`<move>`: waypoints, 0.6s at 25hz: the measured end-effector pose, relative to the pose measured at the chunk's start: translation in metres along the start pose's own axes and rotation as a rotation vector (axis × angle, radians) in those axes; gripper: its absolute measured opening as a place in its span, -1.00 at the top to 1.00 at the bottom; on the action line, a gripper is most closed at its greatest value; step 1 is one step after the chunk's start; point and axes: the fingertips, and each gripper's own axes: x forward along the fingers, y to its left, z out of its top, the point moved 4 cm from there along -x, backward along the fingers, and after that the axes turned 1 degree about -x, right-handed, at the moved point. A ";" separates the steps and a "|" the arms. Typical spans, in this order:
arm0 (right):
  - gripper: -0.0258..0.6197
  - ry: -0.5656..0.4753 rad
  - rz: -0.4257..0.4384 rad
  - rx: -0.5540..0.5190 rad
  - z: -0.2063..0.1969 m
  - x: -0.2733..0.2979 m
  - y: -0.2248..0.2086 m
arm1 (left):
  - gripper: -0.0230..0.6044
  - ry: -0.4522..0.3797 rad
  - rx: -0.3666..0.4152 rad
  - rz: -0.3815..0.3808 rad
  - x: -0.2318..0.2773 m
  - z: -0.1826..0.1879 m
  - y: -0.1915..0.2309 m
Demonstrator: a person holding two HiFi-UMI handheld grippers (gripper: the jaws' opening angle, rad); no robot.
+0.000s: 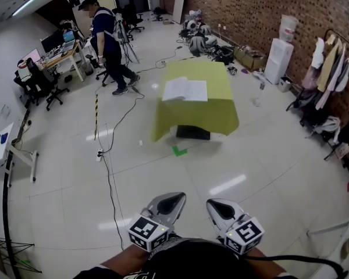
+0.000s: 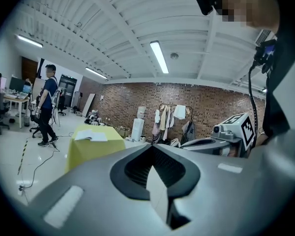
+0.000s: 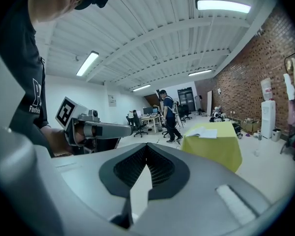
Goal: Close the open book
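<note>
Open book (image 1: 185, 89) lying flat, pages up, near yellow table (image 1: 212, 112) left edge | floor (image 1: 163, 173) lying open around | left gripper (image 1: 170, 202), right gripper (image 1: 221, 208) holding jaws together, empty

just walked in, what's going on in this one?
Nothing is being handled yet. A person holds the left gripper and right gripper low in front of them, both empty with jaws together. The open book lies on the yellow-draped table, well across the floor from both grippers. Another person is walking beyond the table, to its left.
</note>
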 end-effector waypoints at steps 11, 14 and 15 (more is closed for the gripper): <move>0.90 -0.021 -0.007 0.063 -0.006 -0.009 -0.033 | 0.90 0.036 0.000 0.031 0.023 0.003 -0.003; 0.90 -0.021 -0.019 0.067 -0.007 -0.005 -0.040 | 0.90 0.048 -0.006 0.022 0.030 0.000 0.002; 0.90 -0.020 -0.025 0.071 -0.007 -0.002 -0.042 | 0.90 0.050 -0.005 0.015 0.032 0.000 0.003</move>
